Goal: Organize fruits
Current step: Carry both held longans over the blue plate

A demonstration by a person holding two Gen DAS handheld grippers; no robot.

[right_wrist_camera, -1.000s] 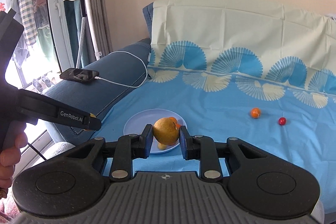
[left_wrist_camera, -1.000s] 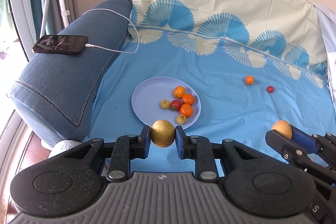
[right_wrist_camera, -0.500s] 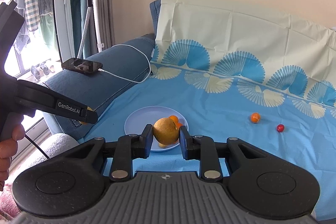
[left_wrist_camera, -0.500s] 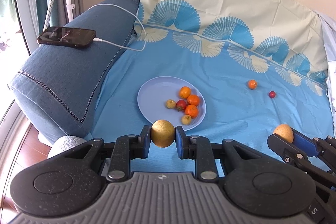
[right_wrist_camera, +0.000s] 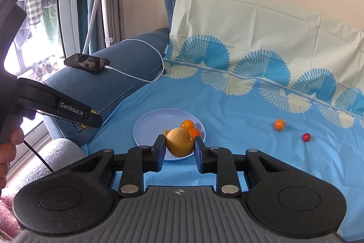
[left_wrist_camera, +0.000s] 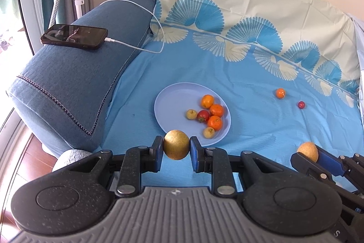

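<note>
My left gripper (left_wrist_camera: 176,148) is shut on a round yellow-brown fruit (left_wrist_camera: 176,144), held above the near edge of a pale blue plate (left_wrist_camera: 173,101). The plate holds several small fruits: oranges (left_wrist_camera: 216,110), a red one (left_wrist_camera: 203,115) and yellow ones (left_wrist_camera: 191,114). My right gripper (right_wrist_camera: 179,146) is shut on a second yellow-brown fruit (right_wrist_camera: 179,141), also in front of the plate (right_wrist_camera: 147,126); it shows at the right of the left wrist view (left_wrist_camera: 307,151). A loose orange (left_wrist_camera: 280,93) and a small red fruit (left_wrist_camera: 301,104) lie on the blue sheet to the right.
A blue sofa armrest (left_wrist_camera: 75,81) stands left of the plate, with a phone (left_wrist_camera: 74,36) on a white charging cable (left_wrist_camera: 145,15). A patterned sheet covers the sofa back (left_wrist_camera: 250,3). A garment steamer stand (right_wrist_camera: 100,3) and window are at far left.
Both grippers have drawn back and up a little with their fruits; the plate and loose fruits now sit slightly farther away and to the right in view. Grips unchanged.
</note>
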